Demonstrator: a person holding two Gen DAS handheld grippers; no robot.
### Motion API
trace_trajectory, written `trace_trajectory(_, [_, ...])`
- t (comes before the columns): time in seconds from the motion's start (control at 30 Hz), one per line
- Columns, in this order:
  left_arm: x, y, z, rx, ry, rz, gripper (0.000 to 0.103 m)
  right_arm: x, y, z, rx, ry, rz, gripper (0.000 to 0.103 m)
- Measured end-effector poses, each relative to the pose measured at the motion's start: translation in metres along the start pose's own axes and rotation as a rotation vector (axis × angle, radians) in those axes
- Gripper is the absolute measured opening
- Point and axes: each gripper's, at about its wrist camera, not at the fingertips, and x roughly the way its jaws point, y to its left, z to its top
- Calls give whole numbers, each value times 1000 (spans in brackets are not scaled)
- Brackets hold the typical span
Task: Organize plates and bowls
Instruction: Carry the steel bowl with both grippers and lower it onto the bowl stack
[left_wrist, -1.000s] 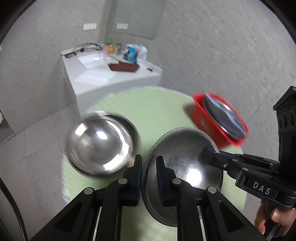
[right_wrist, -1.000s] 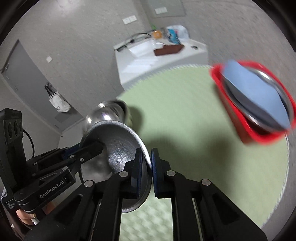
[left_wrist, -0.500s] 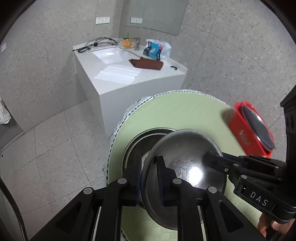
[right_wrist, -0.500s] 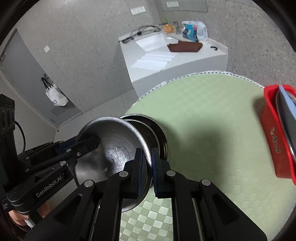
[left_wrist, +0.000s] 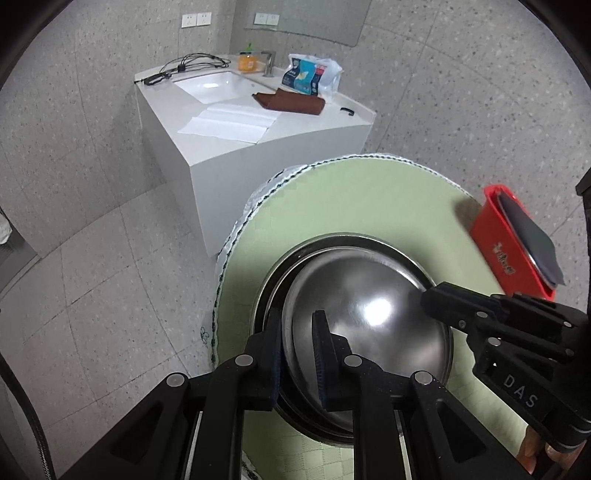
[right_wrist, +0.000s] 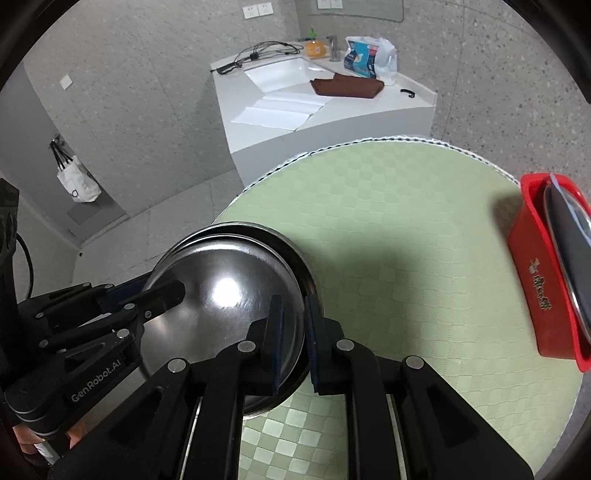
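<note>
A shiny steel bowl (left_wrist: 369, 321) (right_wrist: 221, 306) sits nested inside a second steel bowl (left_wrist: 332, 245) (right_wrist: 255, 230) on the round green table (left_wrist: 369, 199) (right_wrist: 406, 240). My left gripper (left_wrist: 297, 343) pinches the upper bowl's near rim, jaws slightly parted around it. My right gripper (right_wrist: 293, 325) pinches the opposite rim the same way. Each gripper shows in the other's view: the right one (left_wrist: 436, 295), the left one (right_wrist: 173, 291).
A red bin (left_wrist: 506, 254) (right_wrist: 543, 273) holding plates on edge stands at the table's right edge. A white sink counter (left_wrist: 236, 122) (right_wrist: 325, 107) with a brown cloth stands beyond the table. The table's left edge lies close to the bowls.
Both grippers carried the bowl left and lowered it into the second bowl. It was tilted and in the air before; now it rests nested. The jaws look slightly wider.
</note>
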Motion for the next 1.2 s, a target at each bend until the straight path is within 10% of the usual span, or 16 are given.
trace_trajectory(0.3, [-8, -8, -6, 6, -34, 1, 25, -2, 0, -3, 10, -26, -23, 16])
trace_trajectory(0.7, [-29, -3, -25, -27, -129, 61, 63, -7, -10, -8, 80, -55, -45, 47])
trace_trajectory(1.03, [8, -5, -38, -68, -34, 33, 60, 25, -25, -19, 189, 53, 65, 53])
trace_trajectory(1.2, [20, -3, -29, -71, -18, 43, 32, 37, -29, -23, 223, 100, 152, 48])
